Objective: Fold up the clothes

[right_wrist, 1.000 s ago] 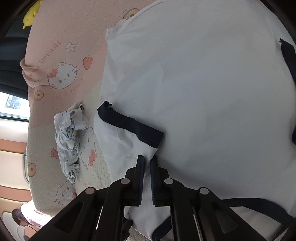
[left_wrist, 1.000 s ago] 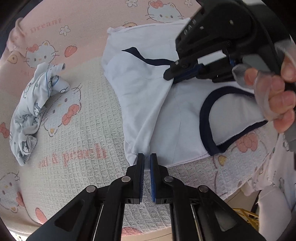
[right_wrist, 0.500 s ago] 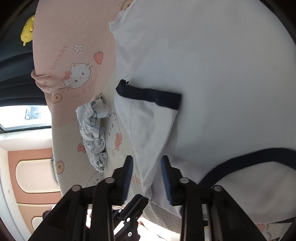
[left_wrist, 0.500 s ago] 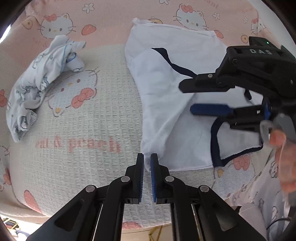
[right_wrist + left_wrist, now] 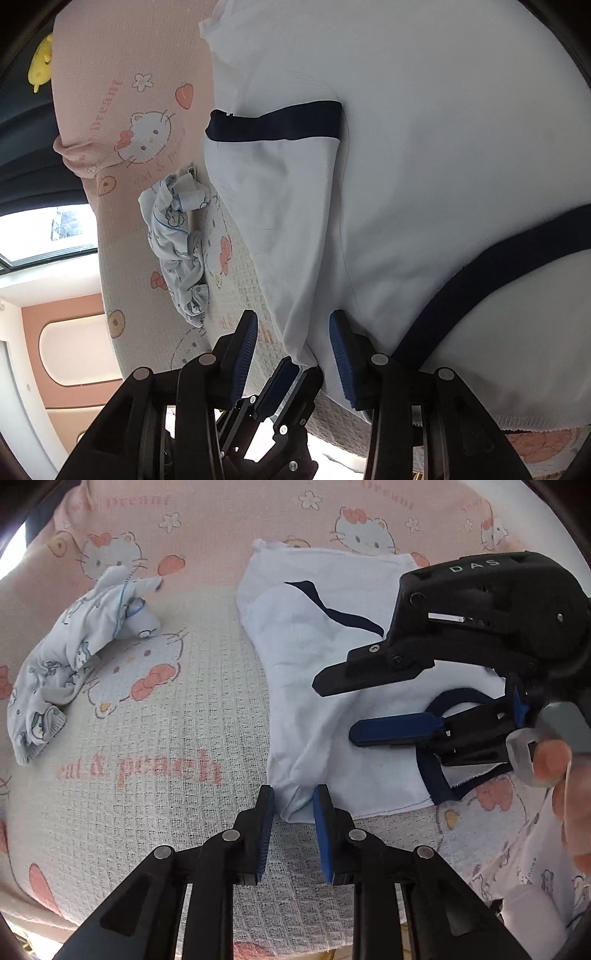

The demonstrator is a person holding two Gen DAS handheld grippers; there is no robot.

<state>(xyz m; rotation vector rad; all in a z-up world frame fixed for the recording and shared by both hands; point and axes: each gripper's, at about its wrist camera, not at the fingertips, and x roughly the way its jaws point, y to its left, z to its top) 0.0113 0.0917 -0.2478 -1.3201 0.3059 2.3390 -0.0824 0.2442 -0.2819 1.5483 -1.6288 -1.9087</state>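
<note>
A white shirt [image 5: 303, 672] with navy trim lies spread on a bed cover [image 5: 155, 738] printed with cartoon cats, peaches and pink lettering; in the left wrist view it fills the centre and right of the frame, with one sleeve folded in over the body so that its navy cuff [image 5: 332, 609] runs diagonally at upper centre. The left tool [image 5: 293, 801] sits at the bottom centre of that view with its jaws a little apart, having just been opening; the near corner of the shirt's folded edge lies bunched between the blue pads, which do not press on it. The right tool [image 5: 334, 709] reaches in from the right of the same view, held by a hand [image 5: 565, 775] at the right edge, one black finger above and one blue-padded finger below, clearly parted over the shirt near the navy neckline [image 5: 436, 771]. In the right wrist view the right tool's [image 5: 293, 332] jaws stand open at the bottom centre, and a fold of the white cloth hangs down between them without being clamped; the left tool [image 5: 288, 384] shows just below that fold. A second, crumpled small garment [image 5: 70, 668] with a pale blue print lies apart at the left of the left wrist view. A yellow object [image 5: 40, 62] shows at the upper left of the right wrist view.
</note>
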